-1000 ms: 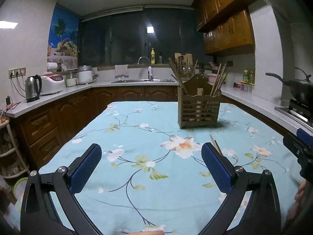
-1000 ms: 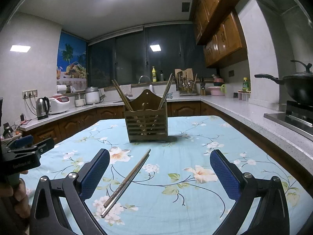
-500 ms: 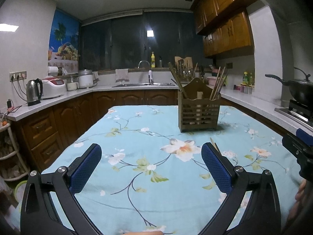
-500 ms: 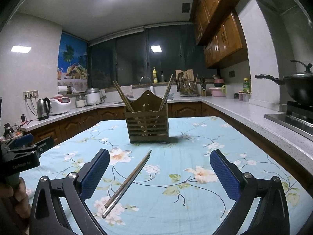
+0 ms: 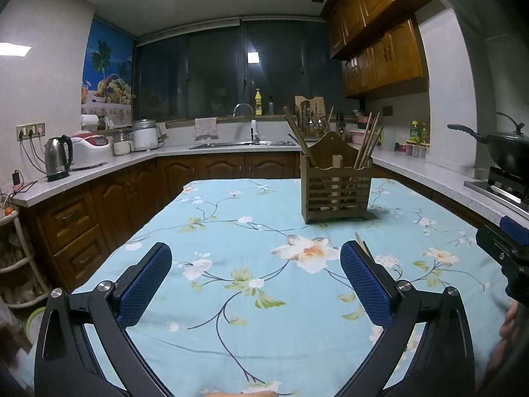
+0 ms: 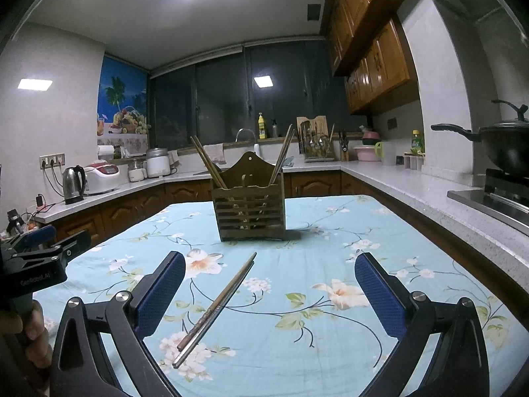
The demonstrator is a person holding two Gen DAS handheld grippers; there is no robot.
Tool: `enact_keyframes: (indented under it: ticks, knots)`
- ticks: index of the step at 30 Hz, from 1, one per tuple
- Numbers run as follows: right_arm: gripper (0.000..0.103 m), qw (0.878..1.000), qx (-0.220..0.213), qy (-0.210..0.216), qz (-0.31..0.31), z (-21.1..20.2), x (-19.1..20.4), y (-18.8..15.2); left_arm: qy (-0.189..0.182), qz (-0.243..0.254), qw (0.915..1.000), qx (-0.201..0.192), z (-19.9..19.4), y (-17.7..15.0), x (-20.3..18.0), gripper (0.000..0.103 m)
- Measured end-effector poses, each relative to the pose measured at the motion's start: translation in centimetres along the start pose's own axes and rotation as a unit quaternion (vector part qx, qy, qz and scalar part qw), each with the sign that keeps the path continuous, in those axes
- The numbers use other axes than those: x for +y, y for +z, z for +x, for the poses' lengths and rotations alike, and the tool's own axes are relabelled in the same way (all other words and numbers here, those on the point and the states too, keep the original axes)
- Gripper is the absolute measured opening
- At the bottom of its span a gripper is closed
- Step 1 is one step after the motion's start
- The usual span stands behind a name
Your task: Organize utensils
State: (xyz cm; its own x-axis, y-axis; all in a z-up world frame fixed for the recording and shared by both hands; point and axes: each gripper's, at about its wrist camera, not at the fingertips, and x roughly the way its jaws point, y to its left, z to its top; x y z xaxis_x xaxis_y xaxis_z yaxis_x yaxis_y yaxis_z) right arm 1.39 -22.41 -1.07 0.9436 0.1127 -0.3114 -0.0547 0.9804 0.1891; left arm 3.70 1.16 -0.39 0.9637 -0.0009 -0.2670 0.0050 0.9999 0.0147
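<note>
A wooden slatted utensil holder (image 5: 335,187) stands on the floral tablecloth with chopsticks leaning out of both ends; it also shows in the right wrist view (image 6: 250,210). A pair of chopsticks (image 6: 216,307) lies flat on the cloth in front of the holder, between my right gripper's fingers, nearer the left one. Their tips peek out behind the right finger in the left wrist view (image 5: 363,248). My left gripper (image 5: 253,281) is open and empty above the cloth. My right gripper (image 6: 271,292) is open and empty.
The table with the blue floral cloth (image 5: 251,231) is ringed by kitchen counters (image 6: 413,182). A kettle (image 5: 58,158) and rice cooker (image 5: 89,150) stand at left, a sink (image 5: 244,142) at the back, a black wok (image 6: 506,145) on the stove at right.
The left wrist view has shifted slightly, so the holder sits a little higher and further right in it. The right gripper and the chopsticks have barely moved.
</note>
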Motion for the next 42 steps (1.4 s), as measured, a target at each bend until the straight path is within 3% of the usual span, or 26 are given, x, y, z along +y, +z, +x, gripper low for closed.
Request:
enact_keyframes:
  ticks: [42]
  knots:
    - [0.103, 1.0, -0.001, 0.001, 0.003, -0.05, 0.08, -0.04, 0.0, 0.006, 1.0, -0.002, -0.34, 0.01, 0.47, 0.103]
